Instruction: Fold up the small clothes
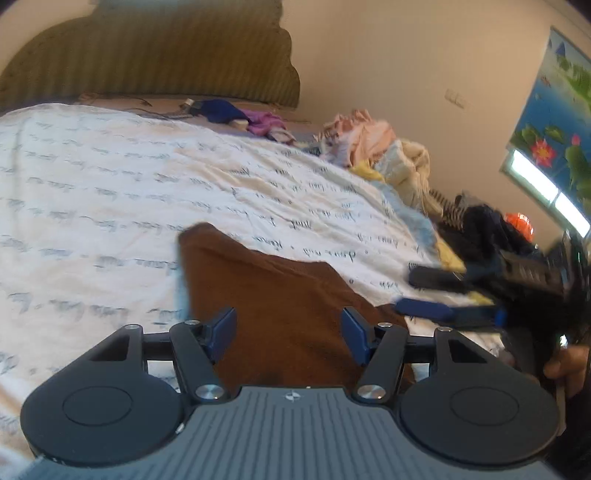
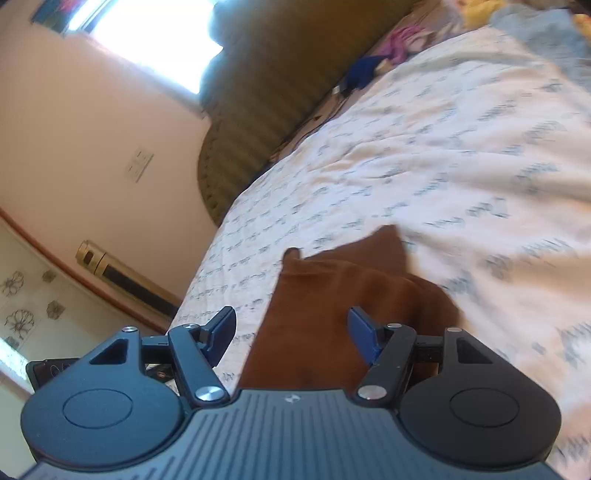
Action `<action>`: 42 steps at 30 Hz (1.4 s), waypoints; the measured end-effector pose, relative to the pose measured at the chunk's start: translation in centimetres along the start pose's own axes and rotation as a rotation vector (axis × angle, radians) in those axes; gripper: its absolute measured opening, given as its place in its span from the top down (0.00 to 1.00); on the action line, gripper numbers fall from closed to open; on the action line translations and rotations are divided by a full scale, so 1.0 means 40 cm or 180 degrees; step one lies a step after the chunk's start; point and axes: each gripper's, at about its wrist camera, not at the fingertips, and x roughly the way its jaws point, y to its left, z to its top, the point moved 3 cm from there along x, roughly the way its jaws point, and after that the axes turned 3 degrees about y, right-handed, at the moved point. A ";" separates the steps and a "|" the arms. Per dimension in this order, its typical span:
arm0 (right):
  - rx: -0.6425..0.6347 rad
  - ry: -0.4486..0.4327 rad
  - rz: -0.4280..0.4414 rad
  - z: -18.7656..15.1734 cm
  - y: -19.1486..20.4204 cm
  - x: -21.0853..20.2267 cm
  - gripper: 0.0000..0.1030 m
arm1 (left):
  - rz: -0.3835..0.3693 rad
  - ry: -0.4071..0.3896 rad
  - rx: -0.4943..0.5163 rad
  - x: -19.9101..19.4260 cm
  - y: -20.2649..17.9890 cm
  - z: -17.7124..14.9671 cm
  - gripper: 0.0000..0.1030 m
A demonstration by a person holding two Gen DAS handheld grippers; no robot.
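A small brown garment (image 1: 280, 295) lies on the white patterned bedspread (image 1: 110, 192). My left gripper (image 1: 288, 332) is open, its blue fingers standing wide over the near part of the garment. My right gripper (image 1: 424, 291) shows at the right of the left wrist view, open, by the garment's right edge. In the right wrist view the right gripper (image 2: 291, 334) is open over the same brown garment (image 2: 332, 295), which is partly bunched on the bedspread (image 2: 443, 147). Neither gripper holds cloth.
A pile of mixed clothes (image 1: 388, 155) lies along the bed's far right side. Blue and purple items (image 1: 236, 114) lie near the olive headboard (image 1: 147, 55). A wall and window (image 2: 147, 33) stand to the left of the bed.
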 end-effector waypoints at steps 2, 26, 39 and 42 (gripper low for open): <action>0.0088 0.0084 -0.0009 0.022 -0.002 0.076 0.34 | 0.0127 0.0175 0.0096 0.076 -0.018 -0.022 0.44; 0.0641 0.0241 -0.0498 -0.084 -0.169 -0.034 0.33 | -0.0332 0.0602 -0.1214 0.153 0.231 -0.026 0.40; 0.0451 0.0273 -0.0200 -0.089 -0.072 0.036 0.69 | -0.0181 0.0393 -0.0876 0.105 0.214 0.037 0.82; 0.0373 0.0310 0.0021 -0.065 -0.022 0.079 0.70 | -0.0029 0.0195 -0.0747 0.050 0.256 0.090 0.82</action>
